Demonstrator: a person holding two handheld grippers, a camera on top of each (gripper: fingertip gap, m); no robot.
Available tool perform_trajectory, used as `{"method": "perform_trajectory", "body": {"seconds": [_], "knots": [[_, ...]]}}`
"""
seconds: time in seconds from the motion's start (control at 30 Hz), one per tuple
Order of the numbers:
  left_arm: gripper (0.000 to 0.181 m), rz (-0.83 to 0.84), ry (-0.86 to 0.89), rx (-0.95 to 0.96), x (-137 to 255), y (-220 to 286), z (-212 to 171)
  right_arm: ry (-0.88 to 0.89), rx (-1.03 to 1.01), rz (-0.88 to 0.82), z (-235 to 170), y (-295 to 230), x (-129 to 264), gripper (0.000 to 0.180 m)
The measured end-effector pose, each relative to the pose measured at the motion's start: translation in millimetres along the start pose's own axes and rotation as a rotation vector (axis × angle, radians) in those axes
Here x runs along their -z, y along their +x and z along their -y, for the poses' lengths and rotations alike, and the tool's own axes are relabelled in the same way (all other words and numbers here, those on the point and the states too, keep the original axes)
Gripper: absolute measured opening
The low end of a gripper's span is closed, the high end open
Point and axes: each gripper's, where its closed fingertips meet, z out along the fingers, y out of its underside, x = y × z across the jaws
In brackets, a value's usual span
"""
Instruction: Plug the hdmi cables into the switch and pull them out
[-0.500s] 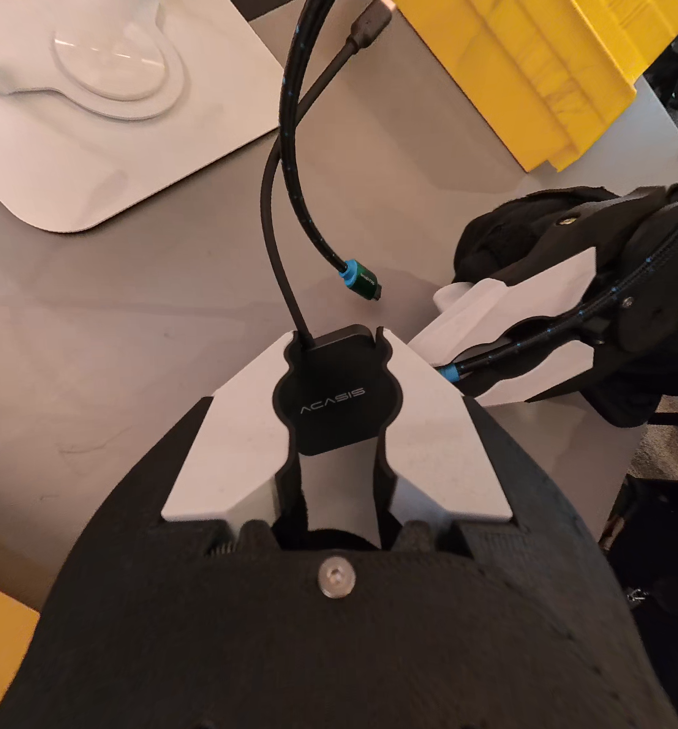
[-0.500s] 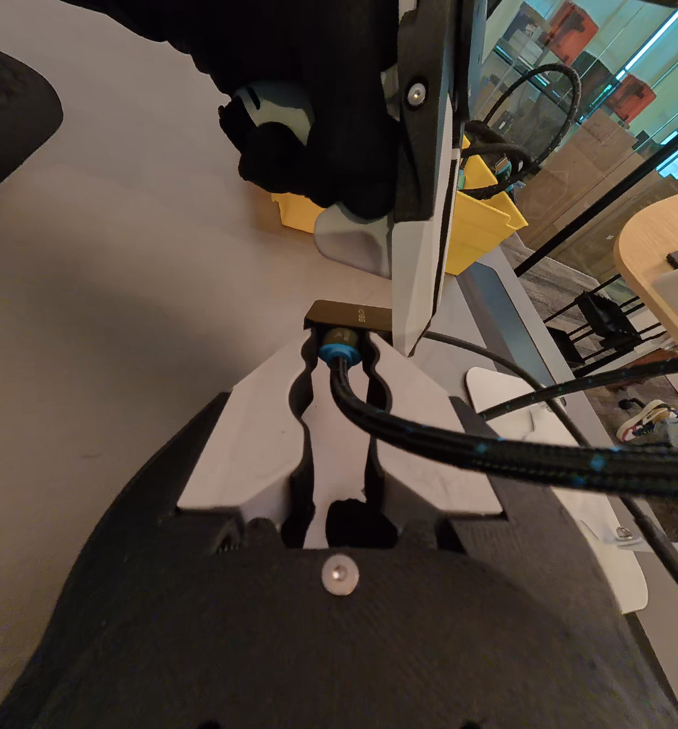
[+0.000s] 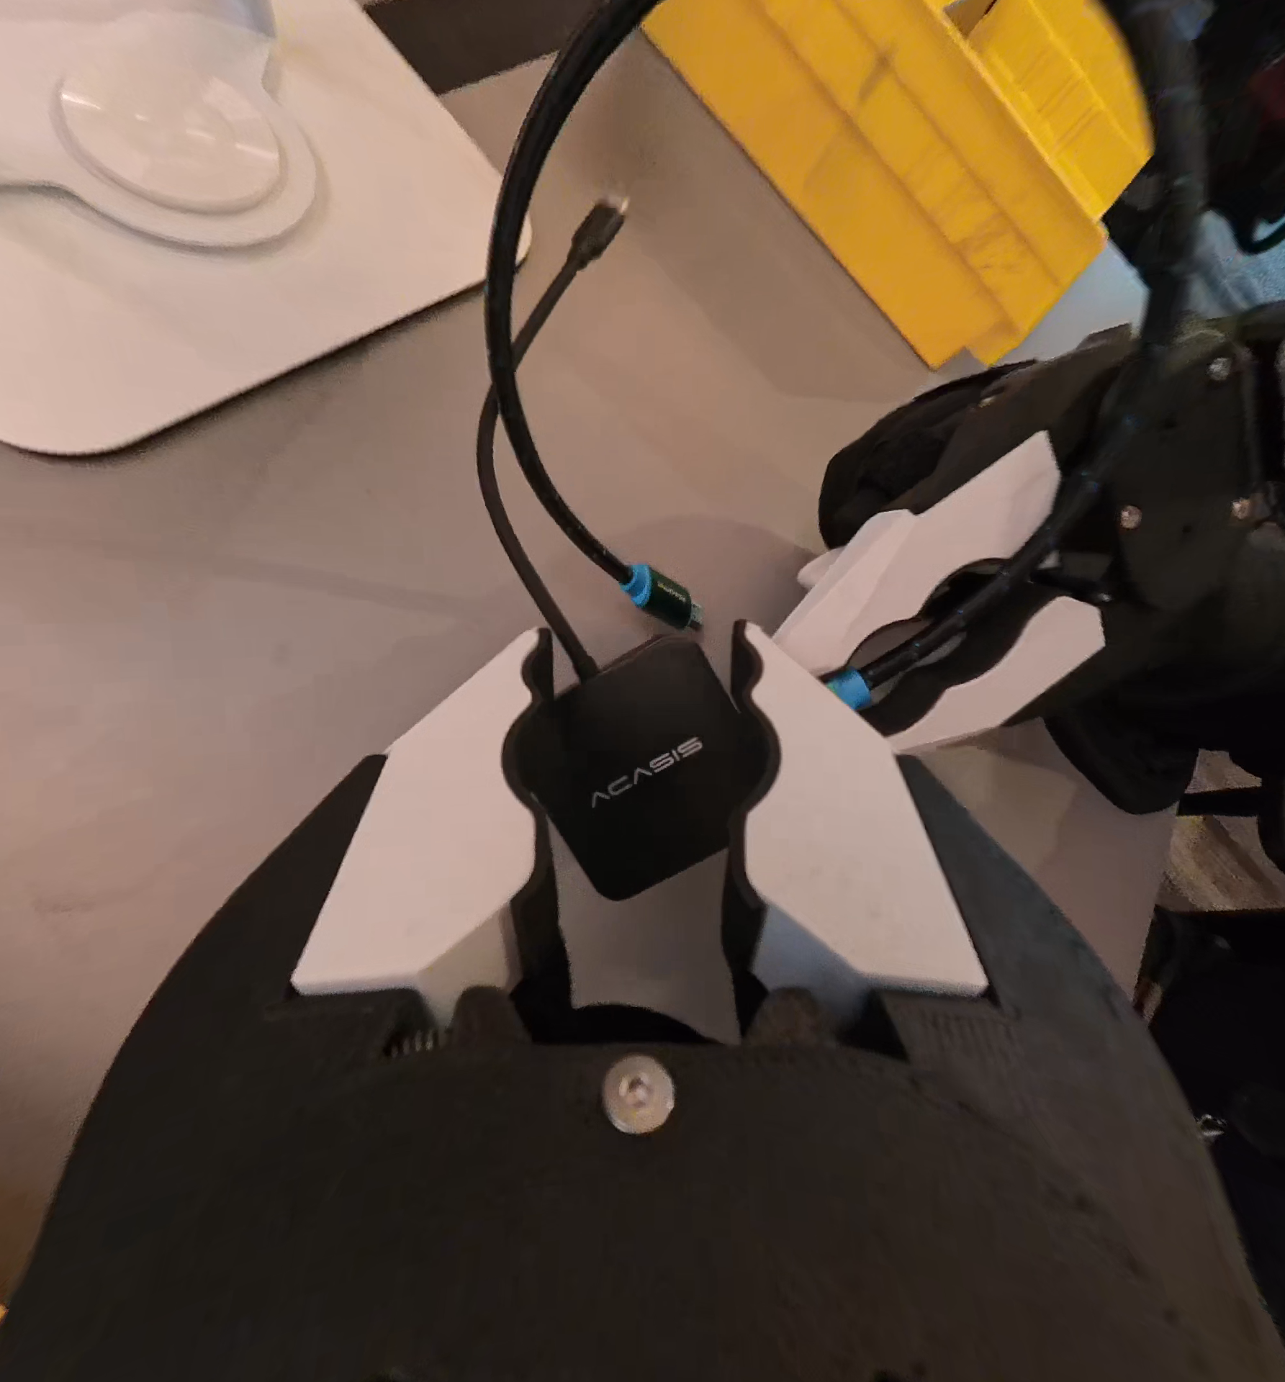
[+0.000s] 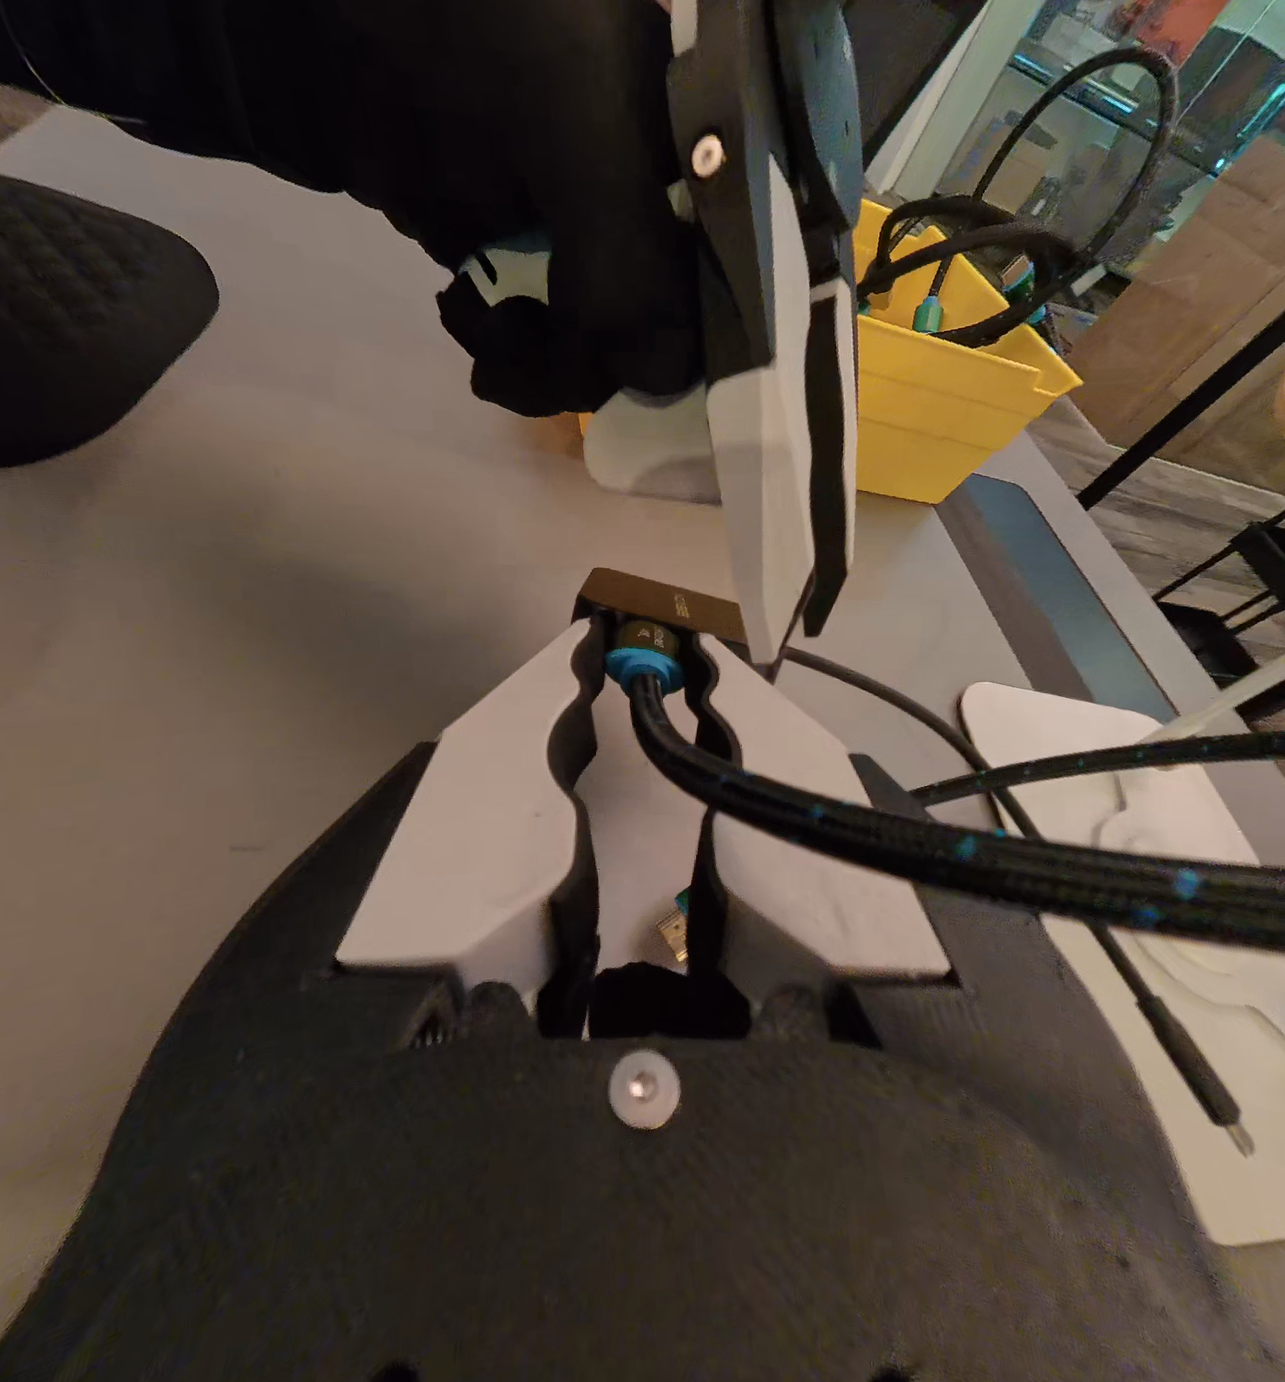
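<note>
- Left gripper holds the switch by its sides, flat on the table; switch sits skewed betw. the fingers, so grip looks loose.
- Right gripper is clamped on a plug of a braided cable, plug right at the switch's side port. Can't tell how deep it's seated.
- 2nd cable's plug lies free on the table just behind the switch, touching or nearly so, not plugged in.
- Switch's own thin lead runs back toward the white stand base; yellow bin w/ more cables beyond.
- Doing it well, IMO: tighten left hold first so the switch can't twist.
- Move the plug straight along the port axis, no sideways wiggle.
- Keep the grip on the plug body, not the cable.
- Watch cable slack dragging over the right gripper; it could yank the switch round.
- Keep the free plug out of the way.
</note>
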Motion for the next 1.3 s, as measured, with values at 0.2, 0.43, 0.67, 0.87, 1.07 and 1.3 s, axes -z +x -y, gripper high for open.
{"method": "perform_trajectory", "body": {"seconds": [0.2,0.43,0.67,0.87,1.07,1.3], "knots": [[0.077,-0.004,-0.054,-0.144,13.5,3.1,-13.4,0.065,-0.063,0.081,4.3,-5.8,4.2,0.019],[0.119,-0.020,-0.232,-0.433,10.4,14.8,-48.9,0.115,-0.102,0.172,7.8,-15.2,8.4,0.019],[0.114,-0.075,-0.329,-0.518,-4.3,19.5,-69.0,0.180,-0.122,0.220,17.9,-19.3,15.5,0.018],[0.080,-0.206,-0.301,-0.441,-17.6,34.2,-73.1,0.180,-0.119,0.233,18.1,-21.2,16.6,0.016],[0.100,-0.259,-0.216,-0.421,-28.6,49.0,-69.7,0.209,-0.143,0.229,22.3,-18.2,18.4,0.014],[0.065,-0.221,-0.146,-0.447,-40.9,52.4,-66.3,0.242,-0.172,0.234,26.4,-16.0,21.0,0.013]]}}
